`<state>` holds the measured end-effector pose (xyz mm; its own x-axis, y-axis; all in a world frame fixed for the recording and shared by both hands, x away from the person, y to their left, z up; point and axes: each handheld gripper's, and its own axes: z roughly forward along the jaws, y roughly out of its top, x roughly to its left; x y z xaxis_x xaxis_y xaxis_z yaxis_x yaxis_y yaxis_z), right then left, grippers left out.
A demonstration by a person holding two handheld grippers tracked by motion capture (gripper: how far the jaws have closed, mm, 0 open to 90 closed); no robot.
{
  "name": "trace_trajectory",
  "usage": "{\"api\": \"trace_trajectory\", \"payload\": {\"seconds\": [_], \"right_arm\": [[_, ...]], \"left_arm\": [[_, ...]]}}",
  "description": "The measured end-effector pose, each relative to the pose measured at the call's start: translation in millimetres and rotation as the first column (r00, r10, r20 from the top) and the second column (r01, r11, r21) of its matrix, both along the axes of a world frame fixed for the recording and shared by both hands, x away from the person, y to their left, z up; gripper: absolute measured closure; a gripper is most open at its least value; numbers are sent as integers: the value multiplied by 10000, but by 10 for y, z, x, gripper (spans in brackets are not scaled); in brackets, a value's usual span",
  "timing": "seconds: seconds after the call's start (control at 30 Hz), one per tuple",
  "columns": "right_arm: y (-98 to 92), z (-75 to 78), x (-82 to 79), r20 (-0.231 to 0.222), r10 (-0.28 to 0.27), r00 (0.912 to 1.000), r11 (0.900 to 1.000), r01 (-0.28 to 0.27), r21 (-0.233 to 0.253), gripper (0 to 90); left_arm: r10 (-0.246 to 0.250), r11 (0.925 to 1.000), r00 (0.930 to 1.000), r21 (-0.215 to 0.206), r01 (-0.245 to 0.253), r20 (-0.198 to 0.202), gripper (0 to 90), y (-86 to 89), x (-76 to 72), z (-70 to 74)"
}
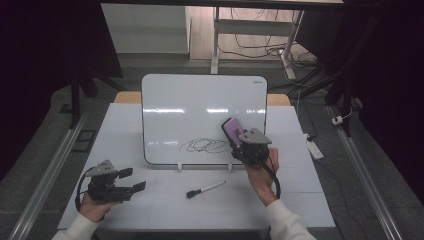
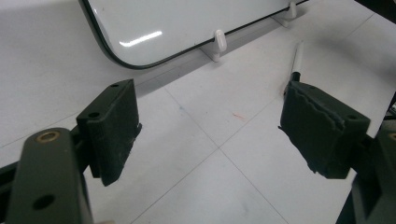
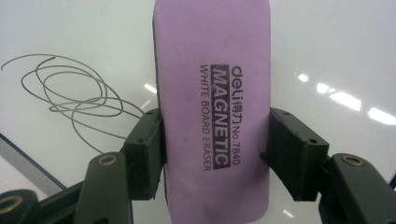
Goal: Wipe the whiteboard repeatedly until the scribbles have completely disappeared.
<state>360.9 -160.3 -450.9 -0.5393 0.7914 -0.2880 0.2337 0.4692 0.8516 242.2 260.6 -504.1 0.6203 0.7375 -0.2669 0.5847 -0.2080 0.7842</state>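
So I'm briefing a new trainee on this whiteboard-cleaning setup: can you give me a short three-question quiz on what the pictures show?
1. True or false: the right gripper is shut on the purple eraser.
2. Which is it: the marker lies A) on the table in front of the whiteboard, B) between the jaws of the left gripper, or C) on the floor?
3. What mark on the whiteboard is left to wipe, and on which side of the eraser does it sit in the high view?

Key
1. True; both jaws press on its sides.
2. A; the left gripper is open and holds nothing.
3. A looping scribble, just left of the eraser, low on the board.
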Motion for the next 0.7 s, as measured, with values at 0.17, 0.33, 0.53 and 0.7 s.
{"api": "trace_trajectory", "payload": {"seconds": [0.17,0.33,0.53,0.7], "right_arm": [[227,-97,-55,-266,608,9978,9977,-615,-281,402],[536,-222,-143,-751,1621,9839,9850,-1659,-477,402],[410,-135,-91,-316,1112,9933,9927,-1125,-437,402],[171,-45,-14,-142,389,9991,9992,-388,113,402]], "left_arm": [[-15,10000,10000,11,15,-7,202,-8,0,-2],[-60,10000,10000,57,60,20,202,-17,-4,-1],[9,10000,10000,-14,-9,-9,202,6,-12,-2],[-3,10000,10000,-4,3,2,202,5,-16,-2]]}}
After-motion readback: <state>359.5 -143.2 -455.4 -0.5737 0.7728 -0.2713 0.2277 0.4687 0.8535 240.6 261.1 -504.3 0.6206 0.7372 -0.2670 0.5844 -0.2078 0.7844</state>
